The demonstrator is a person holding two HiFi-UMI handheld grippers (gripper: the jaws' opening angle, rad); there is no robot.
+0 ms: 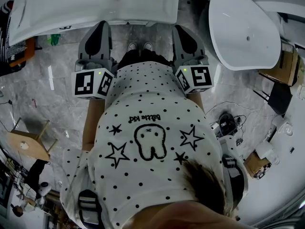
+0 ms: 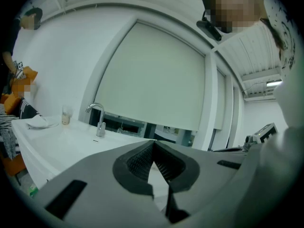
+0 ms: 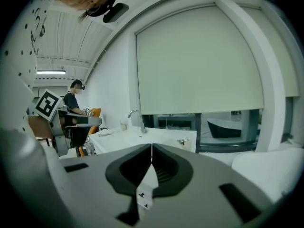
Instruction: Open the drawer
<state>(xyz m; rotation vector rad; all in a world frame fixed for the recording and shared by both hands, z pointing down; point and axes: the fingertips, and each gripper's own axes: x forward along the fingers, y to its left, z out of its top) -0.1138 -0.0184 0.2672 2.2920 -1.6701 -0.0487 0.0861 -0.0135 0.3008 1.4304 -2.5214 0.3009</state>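
— Grippers first: how are they held?

— Both are pressed shut, with nothing held between them. The left gripper and the right gripper are held in front of the person's body, pointed toward the white counter.

— And the drawer?

— No drawer front can be made out in any view. Only the counter's top, with its faucet, is shown. The drawer is presumed to sit below that edge, hidden from above.

— How is it expected to handle?

— A rigid front on runners is expected, fairly heavy and perhaps stiff at the start. The jaws would have to be opened, and a handle or lip taken near the middle, so that the front is drawn out squarely rather than skewed.
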